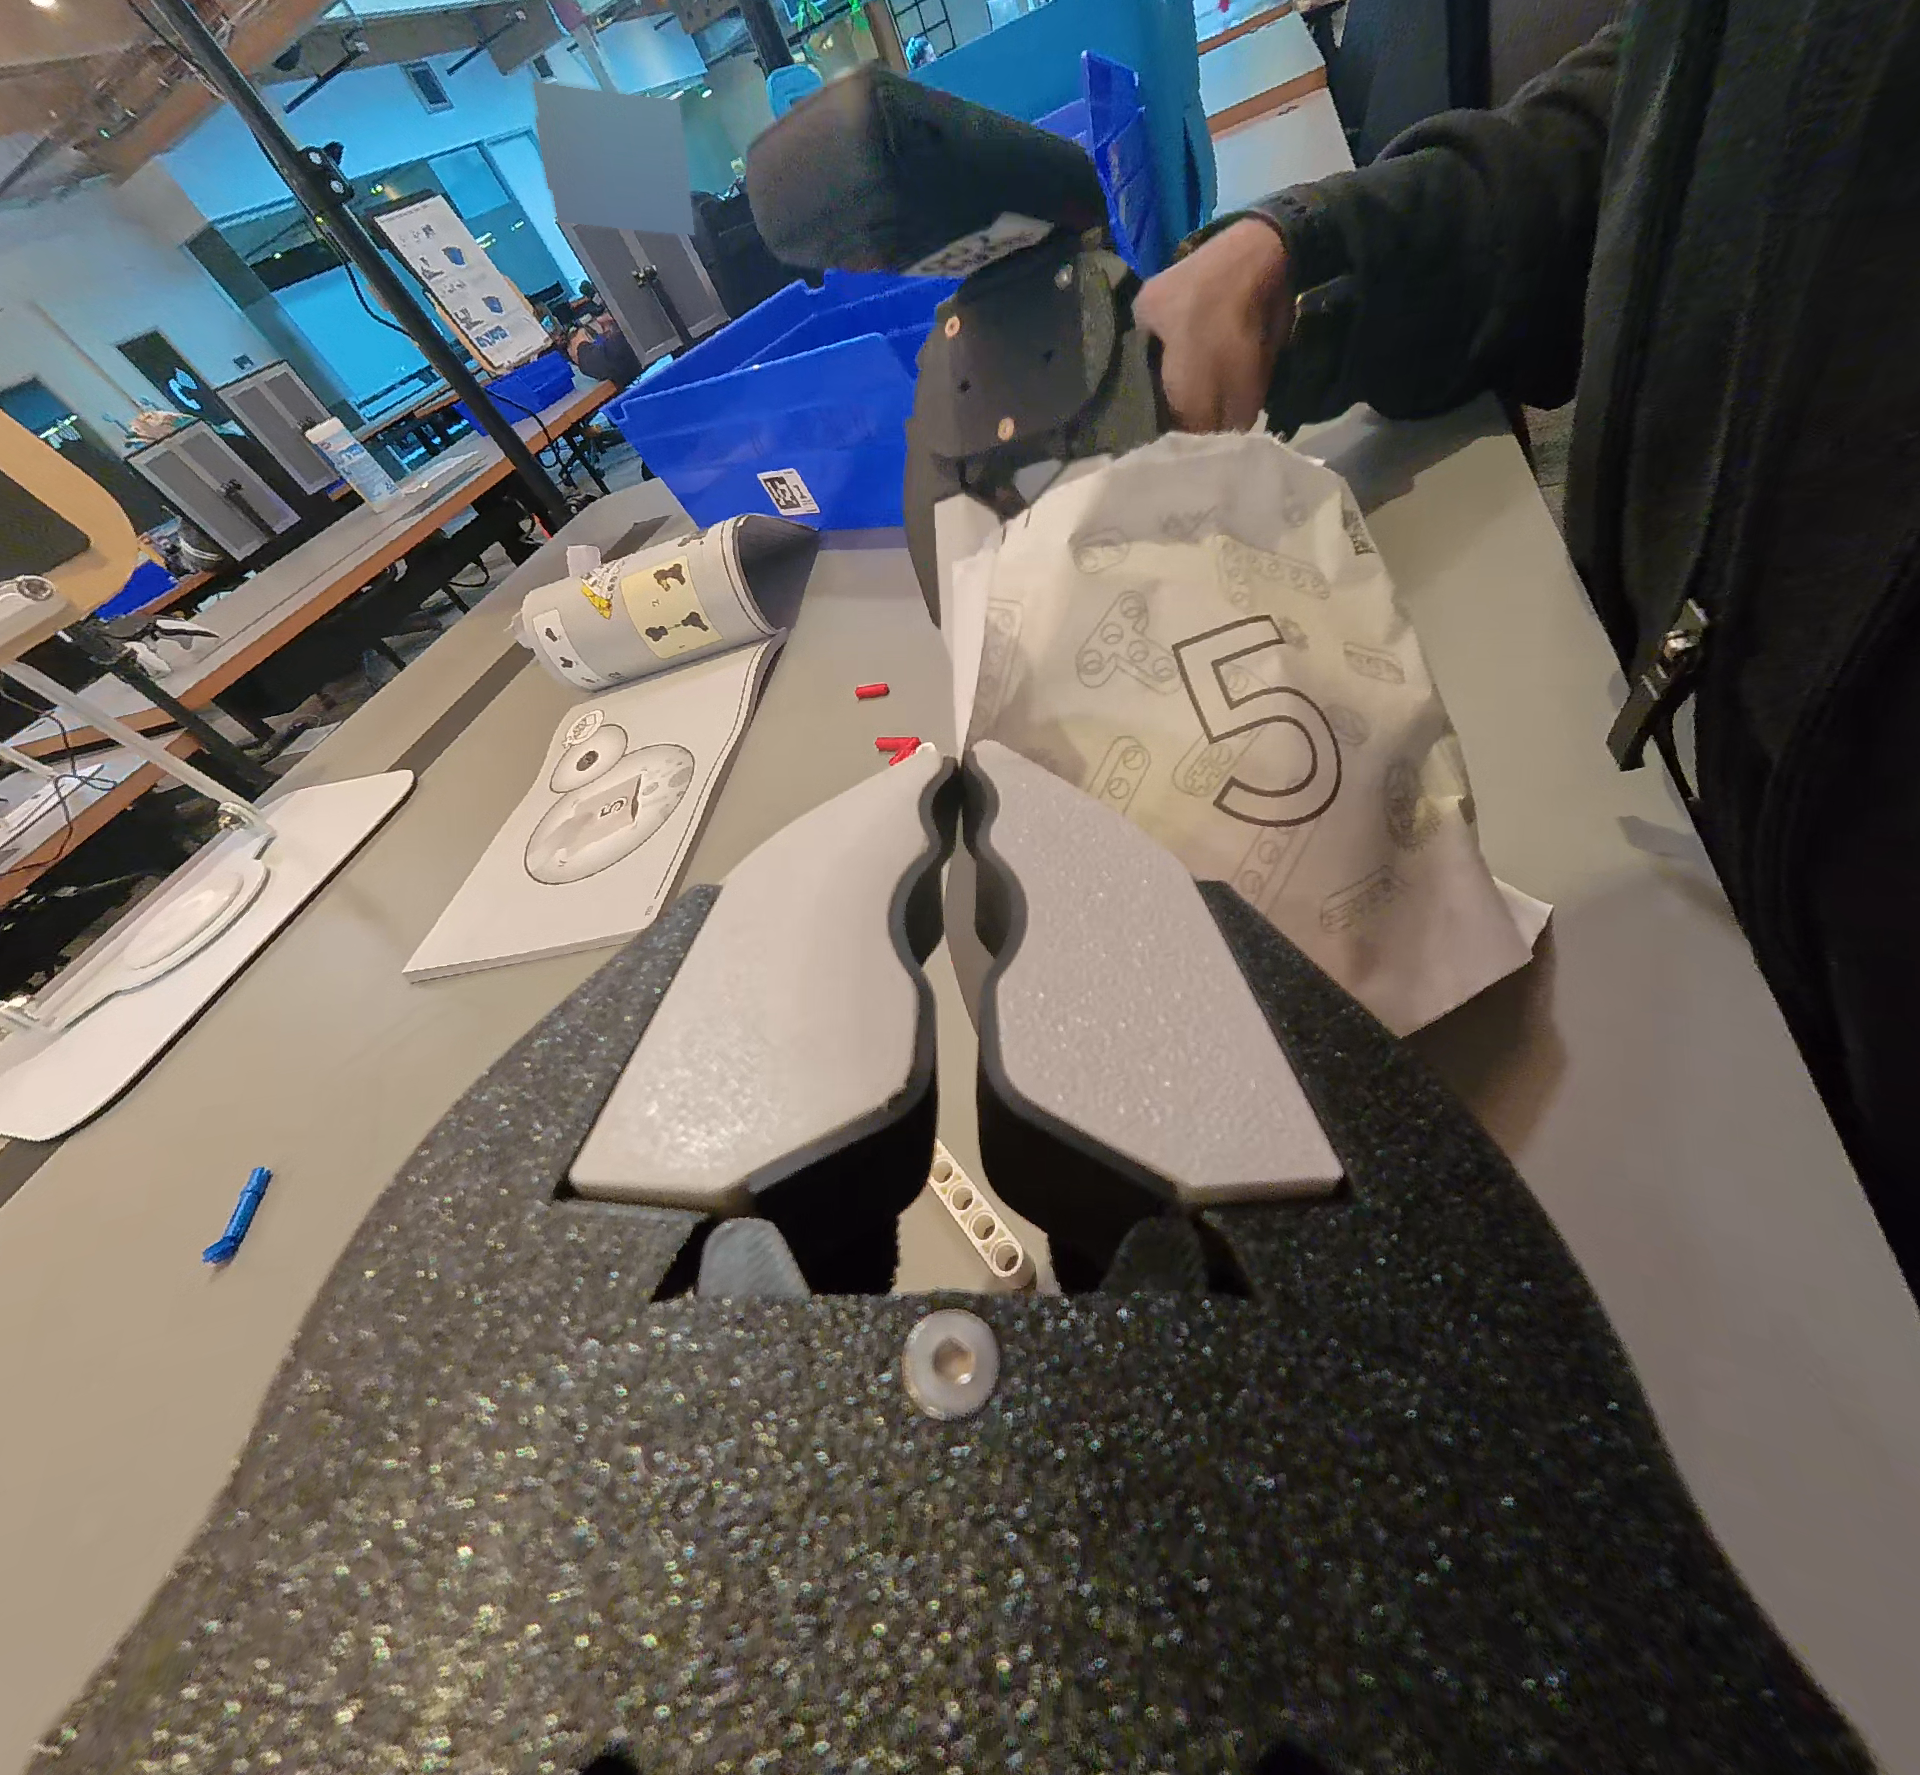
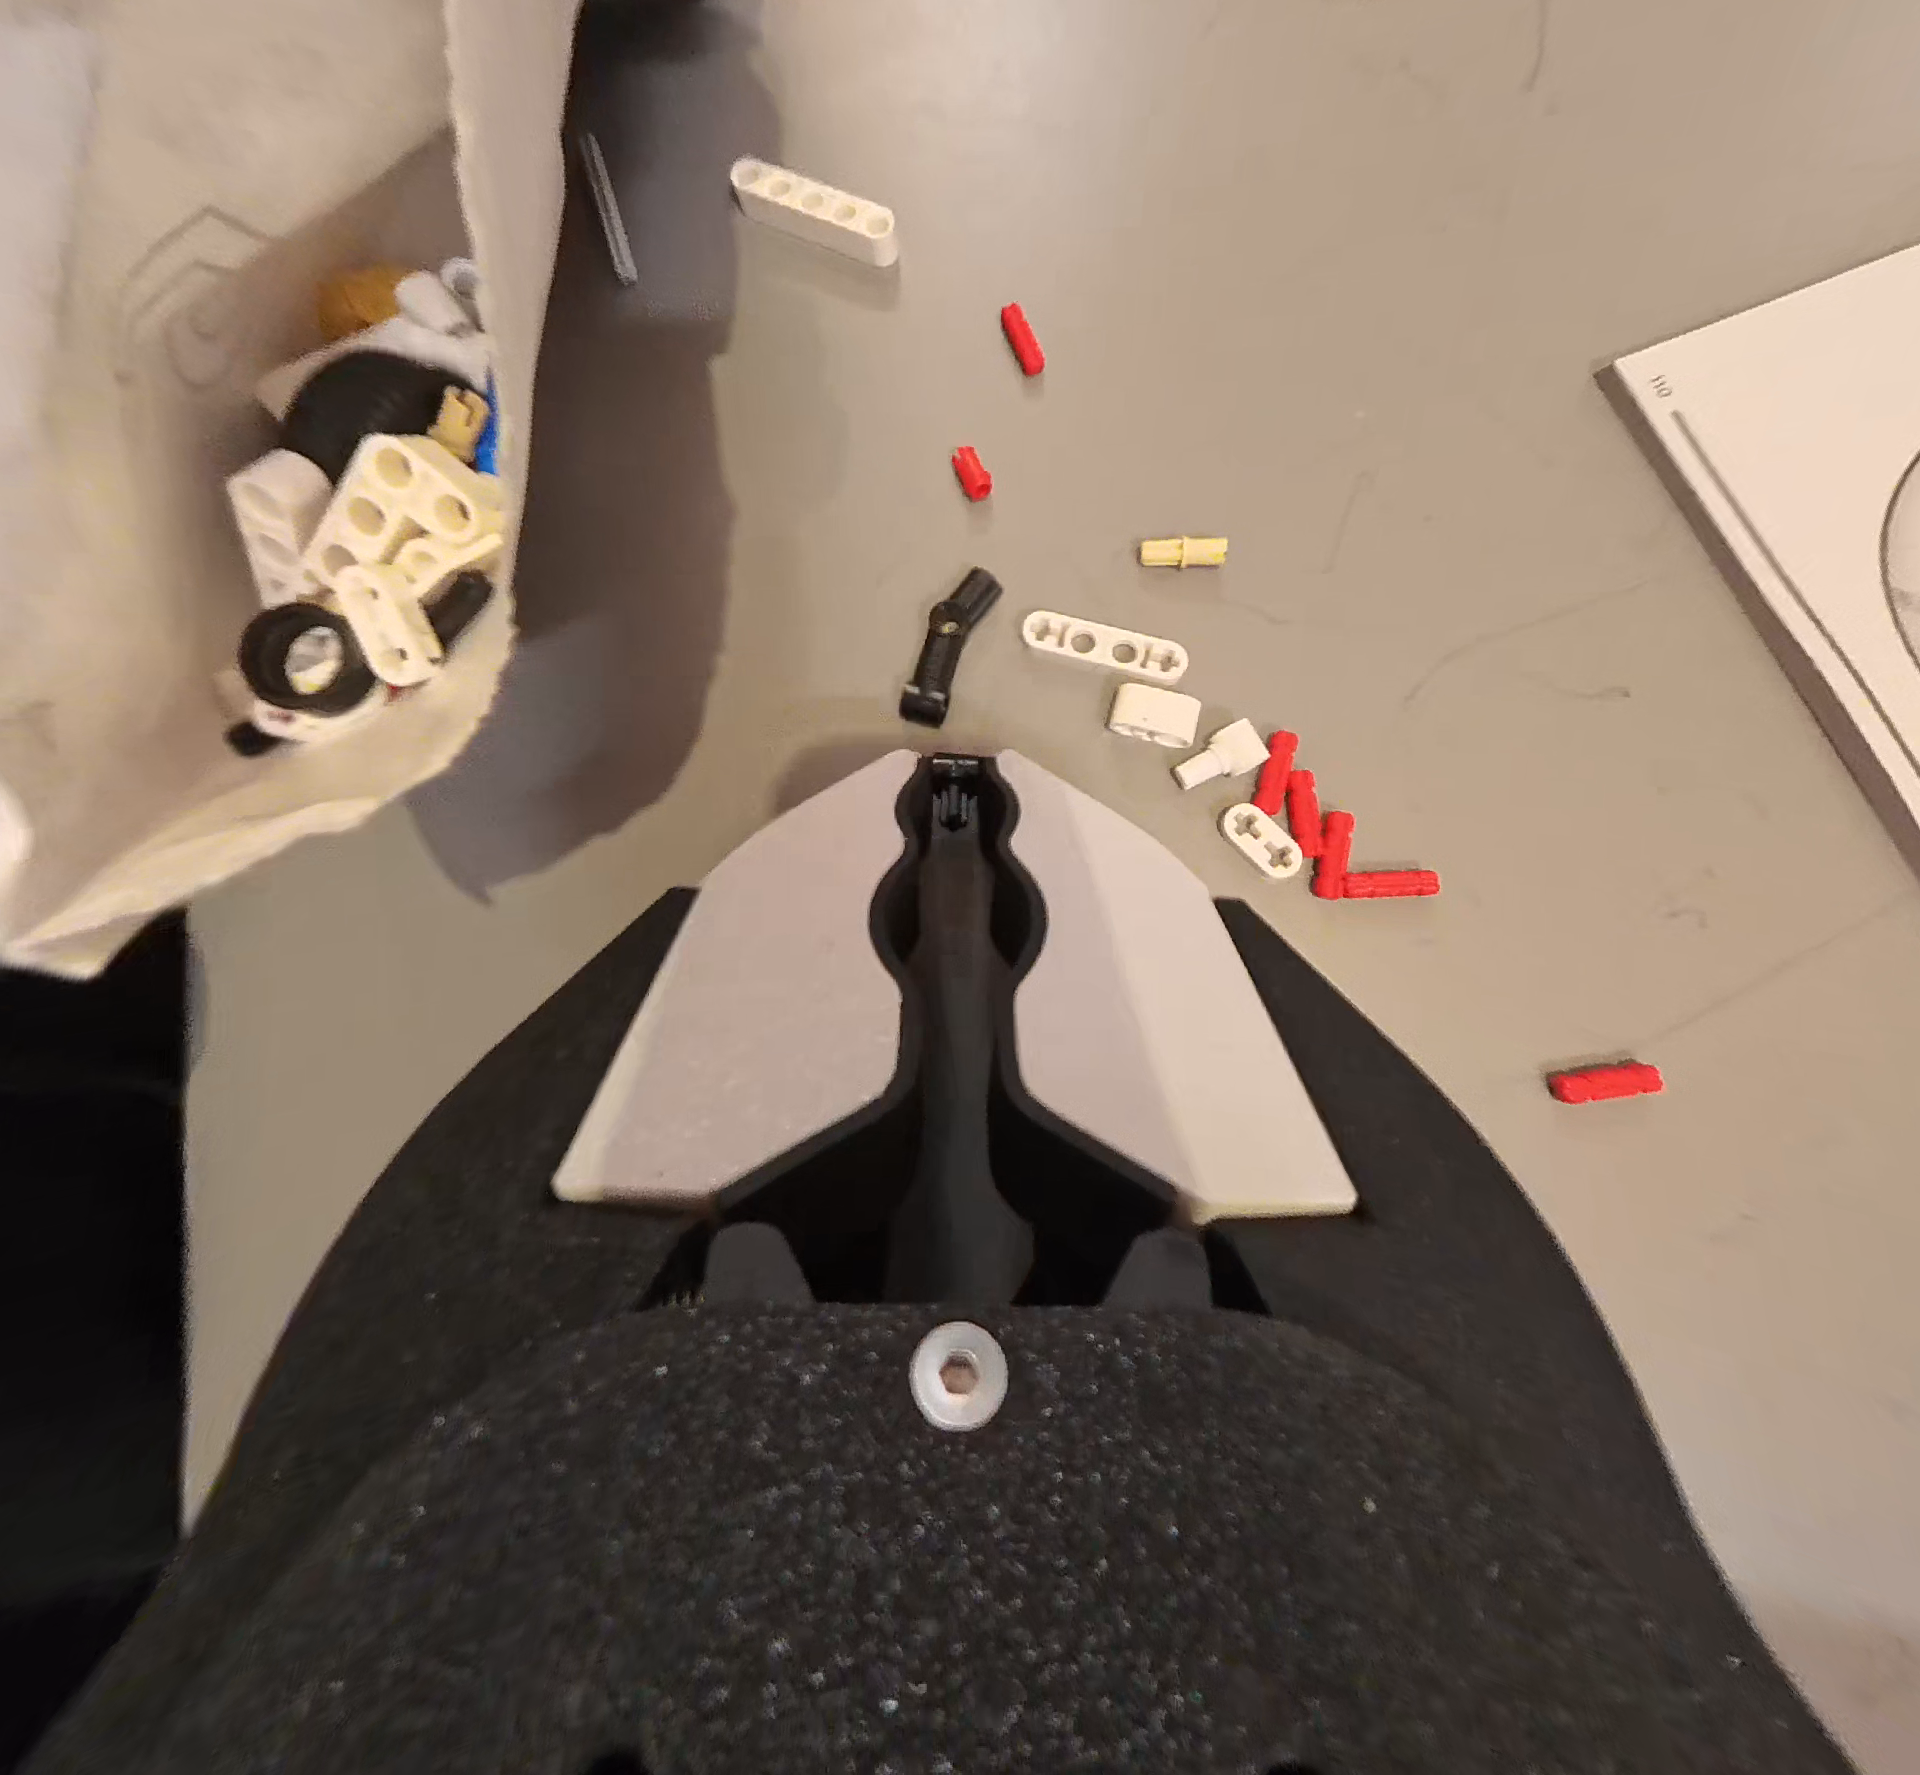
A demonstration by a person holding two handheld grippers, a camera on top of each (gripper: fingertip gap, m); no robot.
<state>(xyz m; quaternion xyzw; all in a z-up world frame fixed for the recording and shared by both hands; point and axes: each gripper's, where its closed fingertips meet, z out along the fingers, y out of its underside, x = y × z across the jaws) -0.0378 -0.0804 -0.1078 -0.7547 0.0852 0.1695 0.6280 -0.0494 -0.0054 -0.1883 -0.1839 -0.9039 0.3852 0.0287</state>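
Left wrist view: the left gripper [image 1: 958, 769] has its jaws together, and the folded edge of the white paper bag [image 1: 1226, 717] runs right into the tips, so it appears pinched there. The bag stands raised above the grey tabletop [image 1: 416, 1206], by the edge where the person stands. An open booklet [image 1: 582, 842] lies further in, with red pins [image 1: 896, 746] between the two. Paper this thin likely calls for a firm, steady pinch.

Right wrist view: the right gripper [image 2: 954, 769] points down at the tabletop, its jaws nearly closed on a small black piece [image 2: 952, 790] at the very tips. A black connector [image 2: 945, 650] lies just ahead and a white beam [image 2: 1103, 647] beside it. The bag, with loose parts [image 2: 364, 530] at its mouth, hangs to one side. So shallow a hold probably needs steady pressure.
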